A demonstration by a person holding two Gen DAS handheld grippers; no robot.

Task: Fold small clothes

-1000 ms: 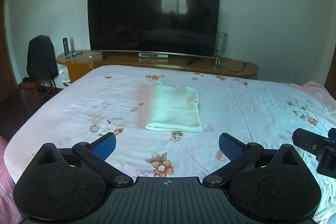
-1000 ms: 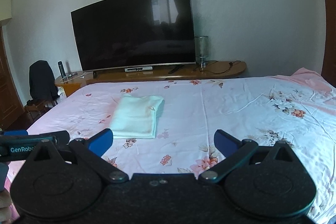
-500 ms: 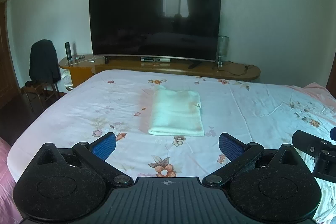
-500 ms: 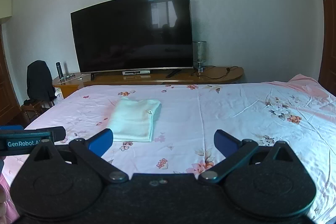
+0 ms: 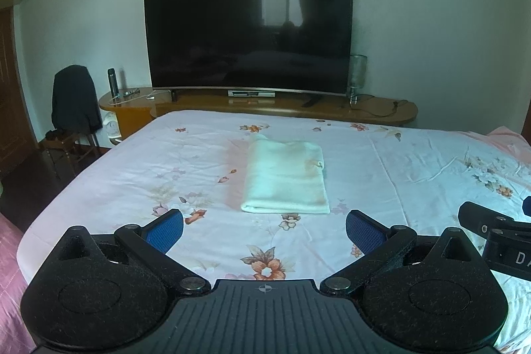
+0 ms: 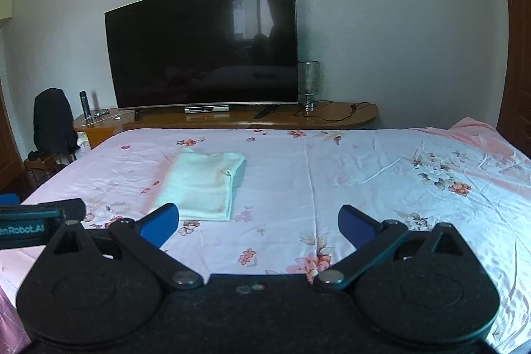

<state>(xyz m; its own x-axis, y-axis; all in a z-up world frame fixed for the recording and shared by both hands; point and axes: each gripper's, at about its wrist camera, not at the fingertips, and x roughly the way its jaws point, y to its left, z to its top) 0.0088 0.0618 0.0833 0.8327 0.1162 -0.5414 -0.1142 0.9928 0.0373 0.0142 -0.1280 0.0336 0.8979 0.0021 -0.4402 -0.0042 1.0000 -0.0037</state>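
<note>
left gripper (image 5: 264, 229) and right gripper (image 6: 258, 223) level, jaws spread, short of folded cloth (image 5: 286, 177)

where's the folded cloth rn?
The folded pale cloth lies flat on the floral bedsheet, ahead of the left gripper and left of centre in the right wrist view.

Towel (image 5: 285, 176) on bed (image 5: 415, 161), TV (image 5: 249, 32) behind

Dark television (image 5: 249, 32) on wooden console (image 5: 332, 110)
</note>
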